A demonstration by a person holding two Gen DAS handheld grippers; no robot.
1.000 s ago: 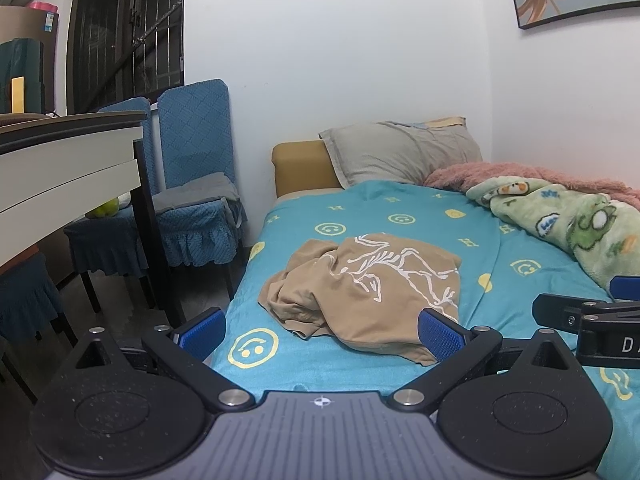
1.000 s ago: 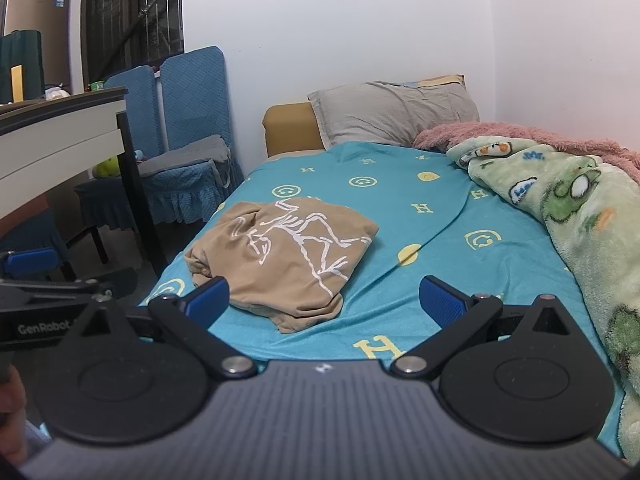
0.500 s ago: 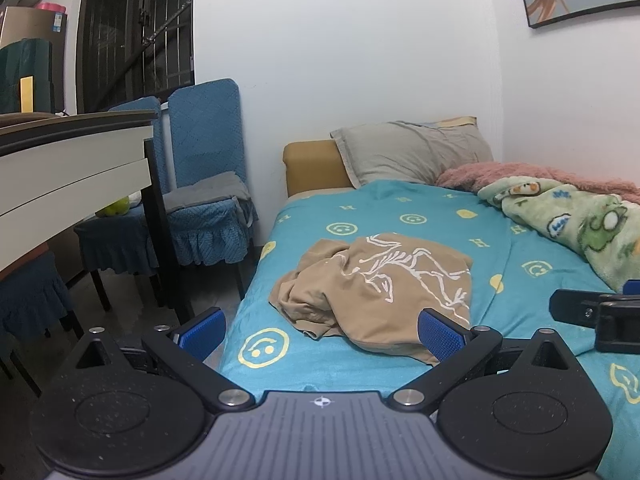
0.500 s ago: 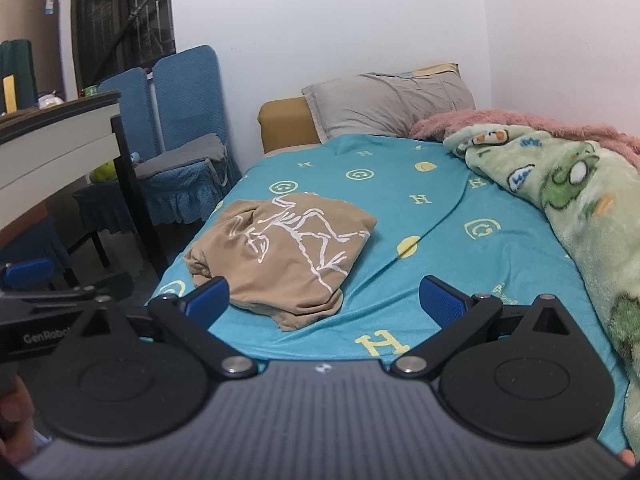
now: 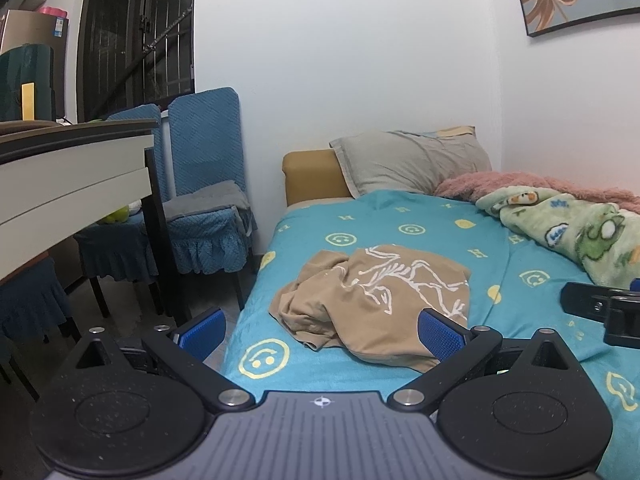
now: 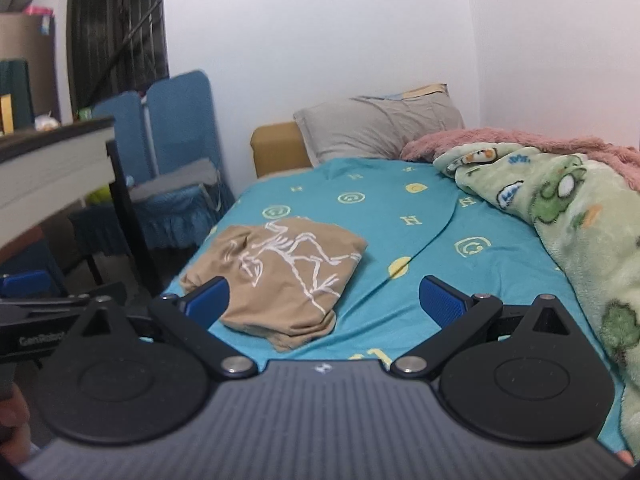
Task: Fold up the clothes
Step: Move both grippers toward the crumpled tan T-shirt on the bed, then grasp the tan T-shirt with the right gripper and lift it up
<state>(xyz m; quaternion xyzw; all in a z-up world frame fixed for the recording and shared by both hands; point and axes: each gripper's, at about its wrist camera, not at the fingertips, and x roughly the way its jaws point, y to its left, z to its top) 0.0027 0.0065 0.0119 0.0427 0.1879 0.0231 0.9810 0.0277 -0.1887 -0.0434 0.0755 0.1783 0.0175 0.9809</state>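
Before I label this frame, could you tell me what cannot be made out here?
- Tan garment: bunched, so sleeves and collar are hidden in its folds, both views.
- Right gripper: cut off by the left view's edge.
- Items under the table: too small and shadowed.

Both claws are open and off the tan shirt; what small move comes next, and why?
Probably ease the left claw forward and down to the tan shirt's bunched near-left edge: the shirt lies crumpled on the bed, ungripped, and needs spreading flat first.
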